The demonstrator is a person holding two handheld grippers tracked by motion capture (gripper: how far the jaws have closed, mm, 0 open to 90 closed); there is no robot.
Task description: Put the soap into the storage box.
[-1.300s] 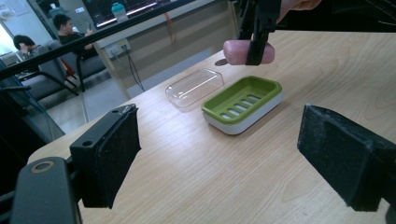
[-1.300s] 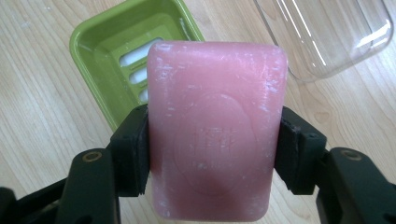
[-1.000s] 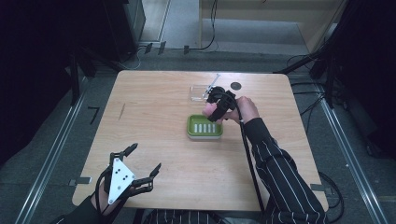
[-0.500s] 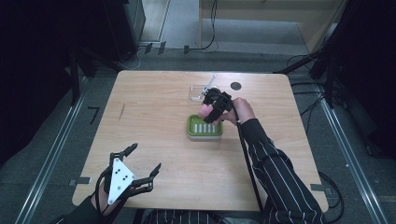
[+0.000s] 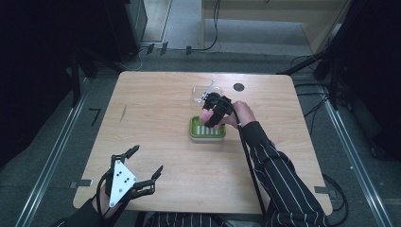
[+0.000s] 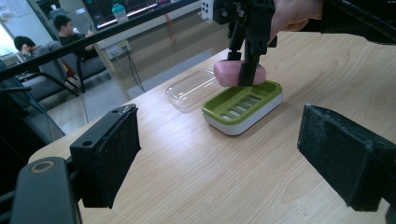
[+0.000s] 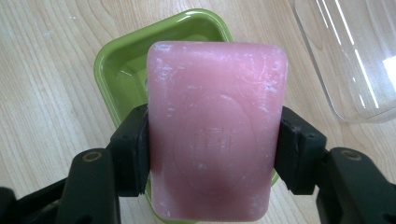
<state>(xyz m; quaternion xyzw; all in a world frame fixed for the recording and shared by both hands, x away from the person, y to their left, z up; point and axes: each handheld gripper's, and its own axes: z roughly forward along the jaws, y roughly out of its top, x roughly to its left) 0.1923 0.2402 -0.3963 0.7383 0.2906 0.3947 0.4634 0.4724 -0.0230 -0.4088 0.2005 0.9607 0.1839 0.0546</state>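
A pink soap bar (image 7: 215, 126) is clamped between the pads of my right gripper (image 7: 212, 156), which is shut on it. The bar hangs just above the far end of a green soap dish (image 5: 207, 129) near the table's middle. The pink soap bar (image 6: 239, 73) also hovers over the green dish (image 6: 243, 106) in the left gripper view, held by the right gripper (image 6: 245, 70). My left gripper (image 5: 144, 163) rests open near the table's front left edge, with nothing between its pads (image 6: 109, 154).
A clear plastic lid (image 5: 204, 93) lies just behind the dish, seen too as the clear lid (image 7: 355, 51) at upper right. A small dark disc (image 5: 239, 87) marks the table's far side. The wooden table (image 5: 156, 118) has bare surface left of the dish.
My right gripper with the soap has shifted slightly left and forward over the dish. The left gripper has stayed put.
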